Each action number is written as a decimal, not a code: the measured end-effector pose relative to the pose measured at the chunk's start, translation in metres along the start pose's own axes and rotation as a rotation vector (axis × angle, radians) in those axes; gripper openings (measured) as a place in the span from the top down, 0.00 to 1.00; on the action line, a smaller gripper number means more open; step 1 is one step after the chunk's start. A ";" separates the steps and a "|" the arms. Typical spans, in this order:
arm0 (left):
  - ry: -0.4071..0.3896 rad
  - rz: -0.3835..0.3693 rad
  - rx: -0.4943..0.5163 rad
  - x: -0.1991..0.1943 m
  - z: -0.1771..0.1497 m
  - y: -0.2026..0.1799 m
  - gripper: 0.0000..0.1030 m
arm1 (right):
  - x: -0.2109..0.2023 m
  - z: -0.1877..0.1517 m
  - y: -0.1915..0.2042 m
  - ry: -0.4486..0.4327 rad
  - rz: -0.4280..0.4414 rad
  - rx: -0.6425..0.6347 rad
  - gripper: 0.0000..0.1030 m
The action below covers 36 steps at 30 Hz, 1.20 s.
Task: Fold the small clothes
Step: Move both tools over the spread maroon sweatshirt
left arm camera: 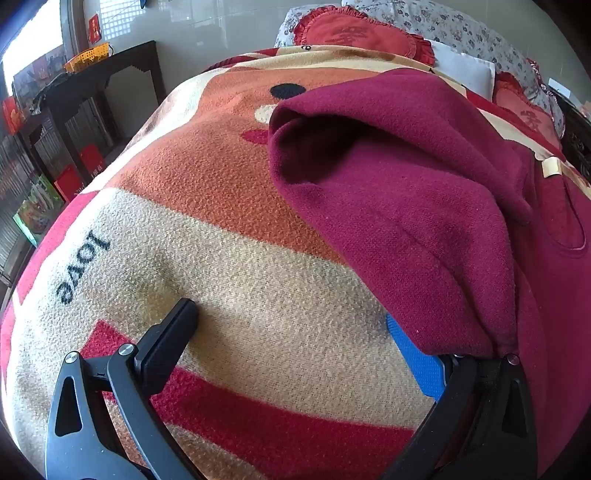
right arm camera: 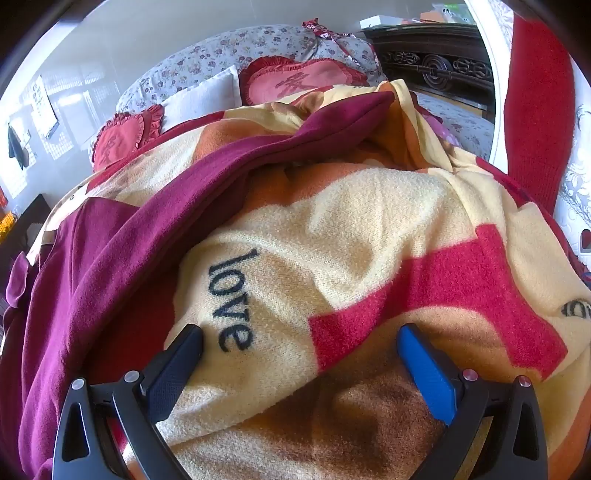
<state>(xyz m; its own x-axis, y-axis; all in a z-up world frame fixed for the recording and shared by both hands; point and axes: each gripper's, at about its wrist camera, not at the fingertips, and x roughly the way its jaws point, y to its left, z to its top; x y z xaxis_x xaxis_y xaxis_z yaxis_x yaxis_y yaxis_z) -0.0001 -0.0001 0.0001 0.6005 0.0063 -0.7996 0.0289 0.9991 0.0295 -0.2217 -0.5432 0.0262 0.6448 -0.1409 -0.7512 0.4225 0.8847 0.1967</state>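
Observation:
A dark maroon fleece garment [left arm camera: 406, 192] lies on a bed blanket [left arm camera: 229, 258] printed with a bear and "love". In the left wrist view it fills the right half, with a sleeve opening facing left. My left gripper [left arm camera: 291, 328] is open; its black finger rests on the blanket and the garment's hem drapes over its blue finger [left arm camera: 413, 354]. In the right wrist view the garment [right arm camera: 110, 266] runs along the left side, partly folded over. My right gripper [right arm camera: 301, 347] is open and empty over the blanket [right arm camera: 369, 229], just right of the garment's edge.
Red heart-shaped cushions [left arm camera: 351, 33] and floral pillows [right arm camera: 207, 62] lie at the head of the bed. A dark side table [left arm camera: 107, 77] with a yellow basket stands at the left. A carved dark wooden headboard [right arm camera: 432, 62] and a red cloth [right arm camera: 532, 110] are at the right.

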 end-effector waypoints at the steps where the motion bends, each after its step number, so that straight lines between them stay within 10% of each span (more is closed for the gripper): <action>1: 0.000 0.003 0.002 0.000 0.000 0.000 0.00 | 0.000 0.000 0.000 0.004 -0.004 -0.003 0.00; 13: 0.108 0.004 0.034 -0.034 -0.012 0.002 0.00 | -0.026 -0.001 0.013 0.127 -0.029 -0.034 0.00; 28: -0.067 -0.113 0.147 -0.153 -0.006 -0.032 0.00 | -0.204 0.009 0.055 0.091 -0.079 -0.231 0.00; 36: -0.115 -0.162 0.207 -0.183 -0.002 -0.053 0.00 | -0.251 0.028 0.095 0.163 0.029 -0.358 0.00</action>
<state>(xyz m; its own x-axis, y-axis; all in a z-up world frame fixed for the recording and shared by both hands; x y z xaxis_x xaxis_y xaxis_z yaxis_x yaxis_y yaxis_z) -0.1134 -0.0540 0.1437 0.6608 -0.1692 -0.7312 0.2875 0.9570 0.0383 -0.3253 -0.4359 0.2513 0.5317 -0.0668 -0.8443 0.1379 0.9904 0.0085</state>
